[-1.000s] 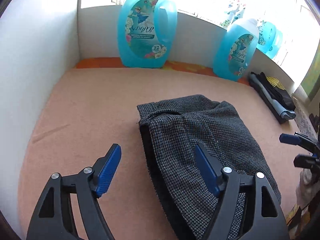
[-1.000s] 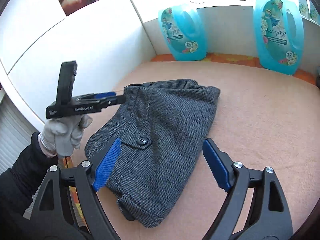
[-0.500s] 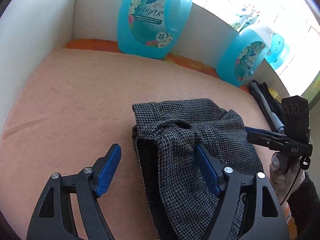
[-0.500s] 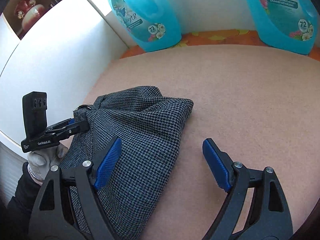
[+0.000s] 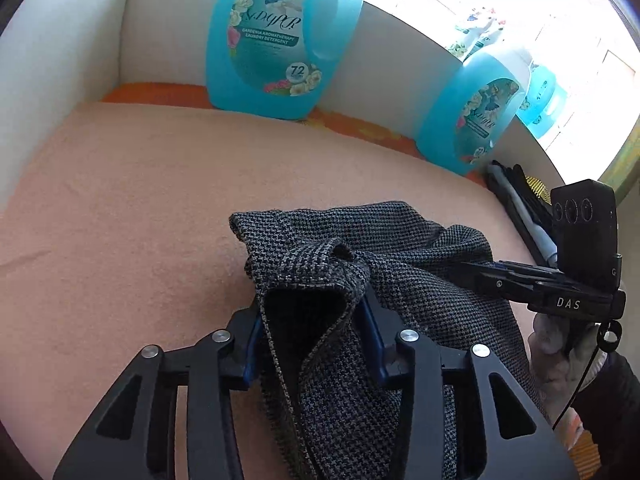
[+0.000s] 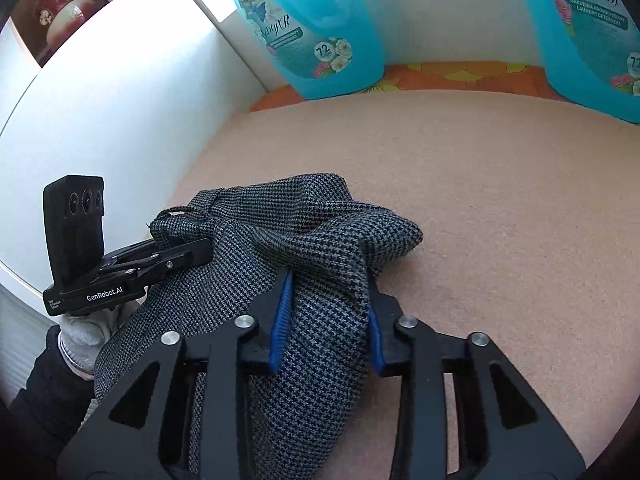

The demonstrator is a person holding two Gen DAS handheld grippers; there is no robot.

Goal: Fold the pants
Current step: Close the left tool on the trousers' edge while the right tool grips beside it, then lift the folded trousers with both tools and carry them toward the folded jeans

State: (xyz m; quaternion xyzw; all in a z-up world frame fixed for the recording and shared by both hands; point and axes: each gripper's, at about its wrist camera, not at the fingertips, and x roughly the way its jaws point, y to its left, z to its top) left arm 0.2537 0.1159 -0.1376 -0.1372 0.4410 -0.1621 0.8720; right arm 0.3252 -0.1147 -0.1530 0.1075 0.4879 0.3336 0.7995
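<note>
The grey houndstooth pants (image 5: 400, 248) lie bunched on the peach mat (image 5: 140, 200). My left gripper (image 5: 312, 320) is shut on a fold at their left edge, near the waistband, with cloth filling the gap between the blue pads. My right gripper (image 6: 326, 312) is shut on a fold at the pants' right side (image 6: 320, 240). Each gripper shows in the other's view: the right one (image 5: 480, 274) at the pants' right edge, the left one (image 6: 192, 248) at the belt loop.
Two large blue detergent jugs (image 5: 276, 36) (image 5: 472, 120) stand at the back wall on an orange patterned strip (image 6: 460, 74). A white wall (image 6: 100, 140) bounds the left. Folded dark clothes (image 5: 520, 200) lie at the far right edge.
Both grippers were open over the pants. They have moved forward and down and closed on folds of the cloth, which has bunched up between them.
</note>
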